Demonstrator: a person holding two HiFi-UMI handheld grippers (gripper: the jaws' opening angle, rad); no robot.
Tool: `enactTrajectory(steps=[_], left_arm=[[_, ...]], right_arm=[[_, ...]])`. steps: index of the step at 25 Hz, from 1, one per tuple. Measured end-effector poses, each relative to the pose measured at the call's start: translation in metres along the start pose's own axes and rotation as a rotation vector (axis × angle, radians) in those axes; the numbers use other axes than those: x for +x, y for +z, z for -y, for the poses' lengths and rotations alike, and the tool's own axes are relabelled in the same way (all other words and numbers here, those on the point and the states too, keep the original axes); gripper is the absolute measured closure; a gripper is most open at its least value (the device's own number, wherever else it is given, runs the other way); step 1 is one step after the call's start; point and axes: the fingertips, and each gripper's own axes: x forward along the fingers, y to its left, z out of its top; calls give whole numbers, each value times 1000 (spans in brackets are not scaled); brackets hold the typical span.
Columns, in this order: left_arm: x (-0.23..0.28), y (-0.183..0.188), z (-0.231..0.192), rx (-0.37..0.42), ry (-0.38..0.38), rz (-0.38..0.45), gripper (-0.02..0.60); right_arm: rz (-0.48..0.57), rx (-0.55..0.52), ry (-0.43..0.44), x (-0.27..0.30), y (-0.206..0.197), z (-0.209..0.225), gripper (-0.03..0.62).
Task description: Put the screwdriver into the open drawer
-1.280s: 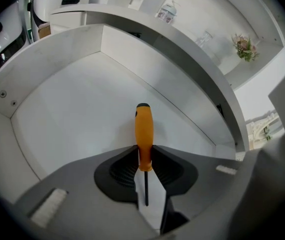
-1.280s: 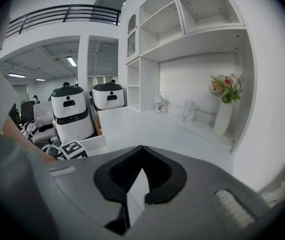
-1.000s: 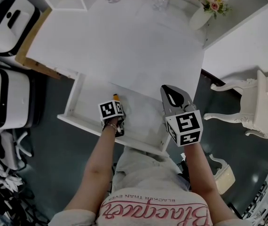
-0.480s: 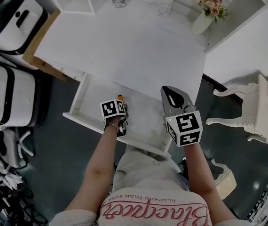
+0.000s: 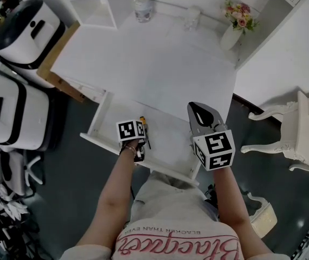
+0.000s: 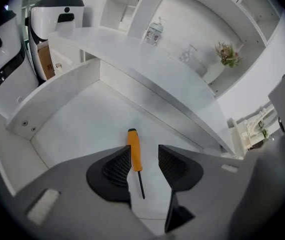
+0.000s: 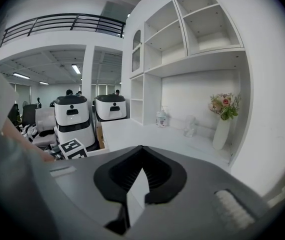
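Note:
The screwdriver, with an orange handle and a thin dark shaft, lies flat on the floor of the open white drawer. My left gripper hangs above it; its jaws have just been opening, and the tool shows in the gap below them, untouched by the pads. In the head view the screwdriver lies just right of the left gripper, inside the drawer. My right gripper is shut and empty over the drawer's right end. In its own view the right gripper points towards the desk.
The white desk top overhangs the drawer's back. On it stand a vase of flowers and two glass jars. White machines stand at the left and a white chair at the right. Shelves rise behind the desk.
The left gripper has opened and lifted off the screwdriver, which now lies uncovered on the drawer floor. The right gripper has risen a little, still shut.

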Motion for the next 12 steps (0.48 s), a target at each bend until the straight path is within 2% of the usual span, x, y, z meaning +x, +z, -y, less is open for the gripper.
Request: enactTrajectory(steps=[12], left_arm=[[-66, 35, 8, 91, 27, 187, 419]], right_arm=[[122, 10, -28, -21, 38, 4, 592]])
